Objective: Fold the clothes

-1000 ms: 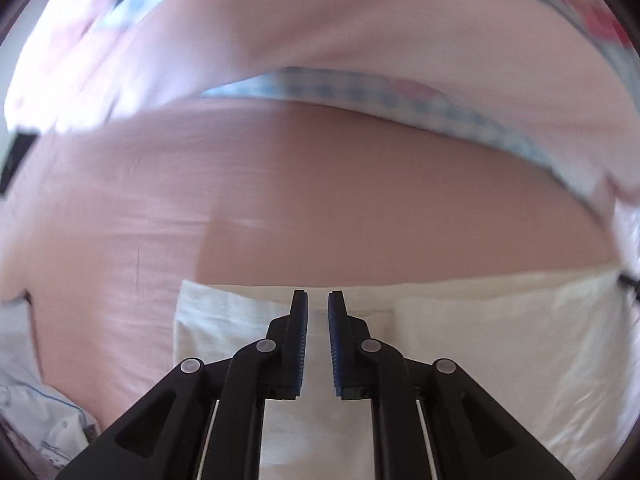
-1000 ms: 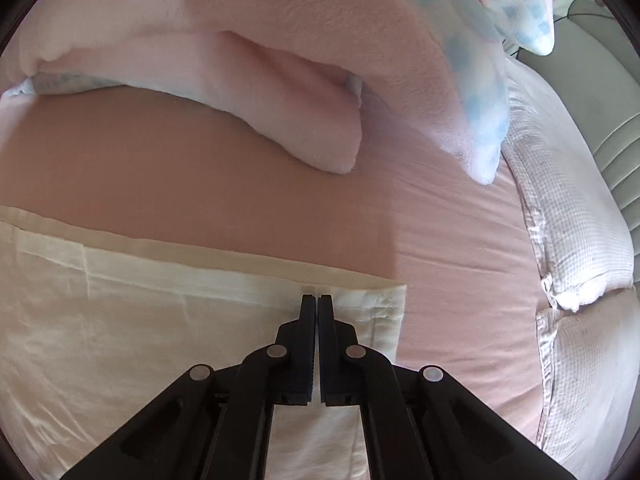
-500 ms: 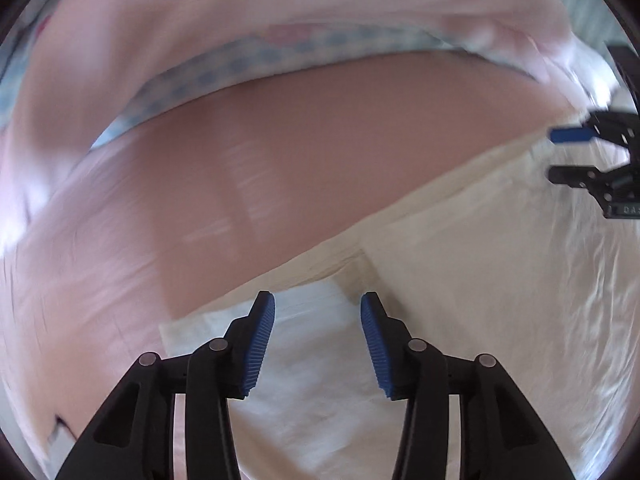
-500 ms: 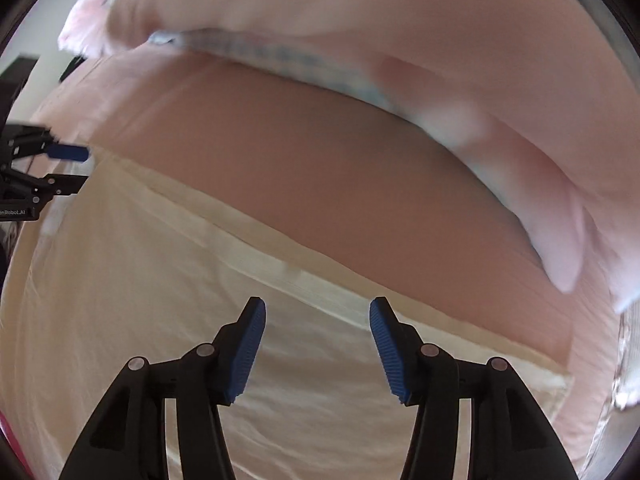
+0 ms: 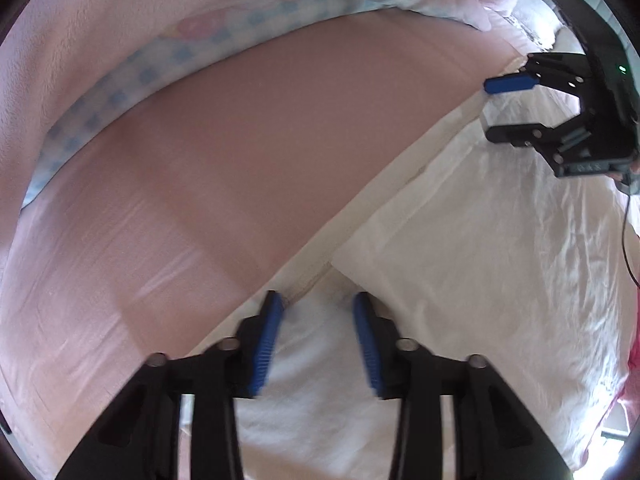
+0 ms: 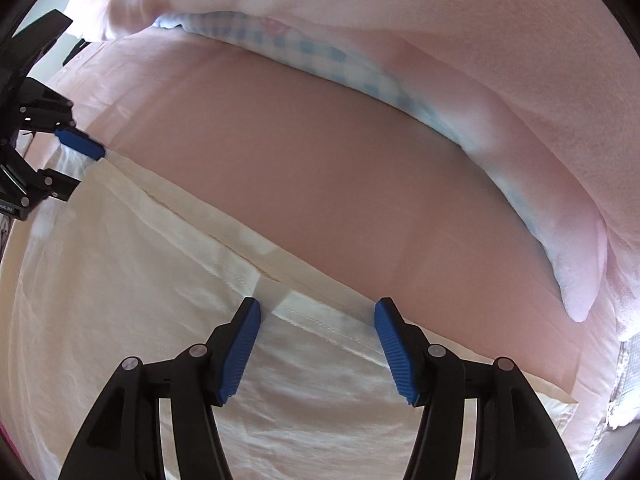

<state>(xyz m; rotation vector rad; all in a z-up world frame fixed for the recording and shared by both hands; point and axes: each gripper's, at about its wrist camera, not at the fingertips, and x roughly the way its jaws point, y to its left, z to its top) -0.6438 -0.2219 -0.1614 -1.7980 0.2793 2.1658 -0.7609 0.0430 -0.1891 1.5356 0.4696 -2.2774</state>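
I am working in a bedroom at home. Under my tools lies a bed with a smooth dusty-pink fitted sheet (image 6: 320,184) stretched across the middle of both views. Along the top of the frame a fluffy pale-pink blanket with a blue-and-white checked lining (image 6: 440,32) is pushed back in a heap. At the lower right edge of the right view sits a white waffle-textured quilt (image 6: 628,380). A cream cotton garment (image 5: 480,280) is spread flat on the sheet.
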